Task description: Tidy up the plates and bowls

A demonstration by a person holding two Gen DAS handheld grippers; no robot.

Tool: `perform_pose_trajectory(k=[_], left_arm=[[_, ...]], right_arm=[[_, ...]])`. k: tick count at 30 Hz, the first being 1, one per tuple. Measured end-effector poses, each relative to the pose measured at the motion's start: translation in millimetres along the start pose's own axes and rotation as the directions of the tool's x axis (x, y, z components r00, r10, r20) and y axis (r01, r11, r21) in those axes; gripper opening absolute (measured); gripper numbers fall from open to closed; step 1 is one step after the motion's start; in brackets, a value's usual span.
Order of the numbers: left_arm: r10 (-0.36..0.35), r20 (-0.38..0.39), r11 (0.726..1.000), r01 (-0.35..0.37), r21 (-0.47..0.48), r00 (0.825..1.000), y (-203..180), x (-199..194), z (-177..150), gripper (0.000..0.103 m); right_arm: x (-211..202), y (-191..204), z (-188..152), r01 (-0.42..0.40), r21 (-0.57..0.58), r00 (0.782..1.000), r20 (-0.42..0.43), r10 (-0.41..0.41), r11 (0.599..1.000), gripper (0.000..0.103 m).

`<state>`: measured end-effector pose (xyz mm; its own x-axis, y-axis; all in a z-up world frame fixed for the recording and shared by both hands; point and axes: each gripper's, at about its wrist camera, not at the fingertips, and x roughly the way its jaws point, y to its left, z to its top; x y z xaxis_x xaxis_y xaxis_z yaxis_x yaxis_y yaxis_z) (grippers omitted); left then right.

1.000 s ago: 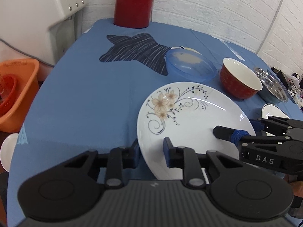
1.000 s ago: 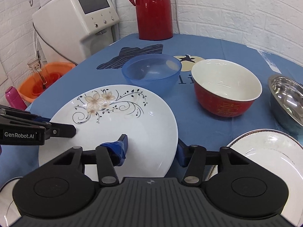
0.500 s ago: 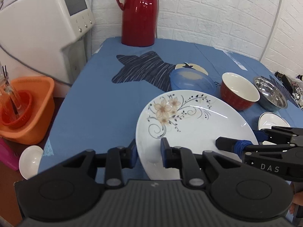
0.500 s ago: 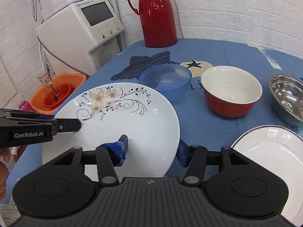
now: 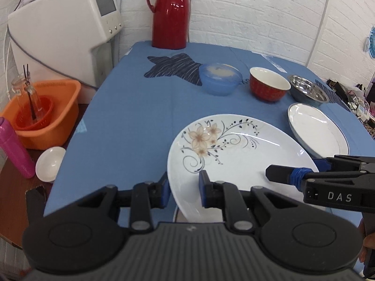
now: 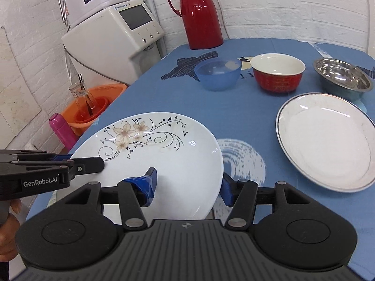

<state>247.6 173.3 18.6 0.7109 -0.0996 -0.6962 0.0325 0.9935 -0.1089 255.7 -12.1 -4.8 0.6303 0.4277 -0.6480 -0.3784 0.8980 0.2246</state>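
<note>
I held the floral plate above the table — my left gripper and right gripper both clamped on its rim.

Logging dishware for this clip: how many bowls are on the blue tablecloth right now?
3, in a row at the far side: the translucent blue plastic bowl on the left, the red bowl with white inside in the middle, the stainless steel bowl on the right. No others are visible; the grippers hide the near edge.
</note>
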Motion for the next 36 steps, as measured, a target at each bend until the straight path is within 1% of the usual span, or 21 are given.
perform_pose_trajectory(k=[4, 7, 9, 13, 16, 18, 20, 21, 22, 24, 25, 26, 27, 28, 30, 33, 35, 36], left_arm=[[-0.029, -0.018, 0.999, 0.028, -0.022, 0.999, 1, -8, -23, 0.015], [-0.046, -0.012, 0.999, 0.046, -0.027, 0.999, -1, -12, -36, 0.015], [-0.051, -0.006, 0.998, 0.051, -0.022, 0.999, -2, -13, -42, 0.015], [-0.069, 0.013, 0.997, 0.069, -0.023, 0.998, -2, -15, -49, 0.015], [-0.095, 0.007, 0.995, 0.095, -0.04, 0.995, 2, -16, -50, 0.019], [-0.112, 0.004, 0.993, 0.112, -0.048, 0.994, 5, -17, -50, 0.023], [-0.144, -0.009, 0.988, 0.143, -0.057, 0.99, 7, -19, -49, 0.045], [-0.167, -0.017, 0.984, 0.166, -0.059, 0.986, 7, -20, -49, 0.049], [-0.179, -0.023, 0.982, 0.178, -0.061, 0.984, 7, -21, -49, 0.052], [-0.182, -0.041, 0.983, 0.18, -0.039, 0.983, 4, -23, -48, 0.053], [-0.19, -0.052, 0.982, 0.189, -0.027, 0.98, 3, -24, -48, 0.057], [-0.201, -0.064, 0.98, 0.2, -0.02, 0.978, 3, -25, -47, 0.059], [-0.204, -0.077, 0.979, 0.203, -0.017, 0.976, 2, -26, -46, 0.059], [-0.209, -0.092, 0.978, 0.209, -0.017, 0.973, 3, -25, -44, 0.059], [-0.238, -0.133, 0.971, 0.238, -0.023, 0.962, 7, -24, -39, 0.06], [-0.277, -0.225, 0.959, 0.283, -0.007, 0.934, 10, -19, -25, 0.06], [-0.278, -0.281, 0.957, 0.289, -0.002, 0.919, 13, -17, -16, 0.061], [-0.257, -0.299, 0.962, 0.274, 0.015, 0.919, 13, -17, -12, 0.061]], right_arm=[[-11, 7, -18, 0.025, -0.014, 0.999, 0.027, -0.024, 1.0, 0.042], [-12, 6, -27, 0.034, -0.017, 0.999, 0.034, -0.034, 0.999, 0.042], [-11, 4, -33, 0.036, -0.004, 0.999, 0.029, -0.036, 0.999, 0.042], [-14, 4, -40, 0.035, -0.009, 0.998, 0.054, -0.034, 0.999, 0.042], [-14, 2, -41, 0.023, -0.009, 0.998, 0.058, -0.022, 1.0, 0.042], [-13, 1, -42, 0.014, -0.002, 0.998, 0.058, -0.014, 1.0, 0.042], [-12, 1, -42, 0.011, -0.006, 0.998, 0.057, -0.011, 1.0, 0.042], [-11, 2, -42, 0.012, -0.01, 0.998, 0.055, -0.011, 1.0, 0.042], [-10, 2, -42, 0.013, -0.015, 0.999, 0.053, -0.012, 1.0, 0.042], [-9, 3, -43, 0.02, -0.034, 0.998, 0.054, -0.019, 0.999, 0.042], [-9, 4, -43, 0.025, -0.041, 0.998, 0.057, -0.023, 0.999, 0.042], [-8, 4, -43, 0.027, -0.046, 0.998, 0.059, -0.025, 0.999, 0.042], [-8, 5, -42, 0.029, -0.048, 0.998, 0.055, -0.026, 0.998, 0.042], [-7, 5, -42, 0.029, -0.052, 0.998, 0.055, -0.026, 0.998, 0.042], [-7, 5, -42, 0.031, -0.063, 0.998, 0.052, -0.028, 0.998, 0.042], [-6, 4, -41, 0.04, -0.076, 0.998, 0.053, -0.036, 0.996, 0.042], [-5, 2, -41, 0.037, -0.068, 0.998, 0.049, -0.034, 0.997, 0.042], [-5, 0, -40, 0.033, -0.063, 0.998, 0.049, -0.03, 0.997, 0.042]])
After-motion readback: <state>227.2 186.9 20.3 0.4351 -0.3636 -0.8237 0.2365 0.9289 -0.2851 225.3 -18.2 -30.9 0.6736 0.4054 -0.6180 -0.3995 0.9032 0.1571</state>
